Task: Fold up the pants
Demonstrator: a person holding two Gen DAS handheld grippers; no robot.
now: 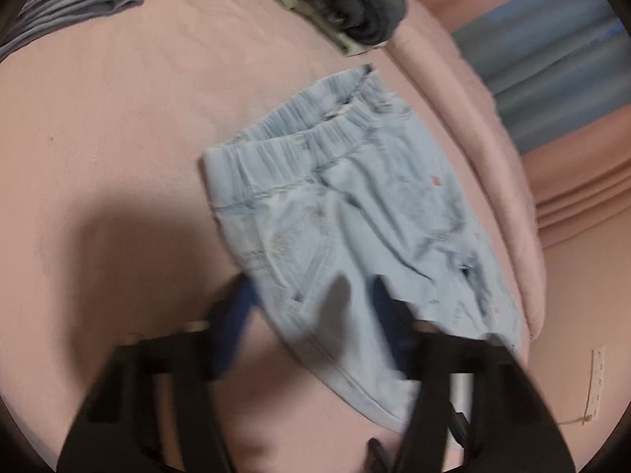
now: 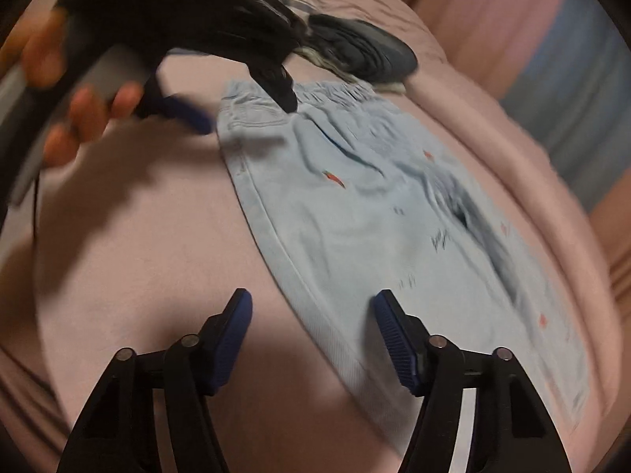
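Small light-blue denim pants [image 1: 335,213] with an elastic waistband lie spread on the pink bed sheet [image 1: 118,138]; they also show in the right wrist view [image 2: 355,228]. My left gripper [image 1: 315,295] is open, blurred, its fingers hovering over the pants' lower part; it also shows in the right wrist view [image 2: 252,110] near the waistband, held by a hand. My right gripper [image 2: 311,307] is open and empty, its fingertips straddling the pants' near side seam just above the sheet.
A dark folded garment [image 1: 339,4] lies beyond the waistband, also in the right wrist view [image 2: 363,47]. Folded grey-blue jeans [image 1: 79,4] sit at the far left. The bed edge [image 1: 504,181] runs along the right, with pink and blue curtains behind.
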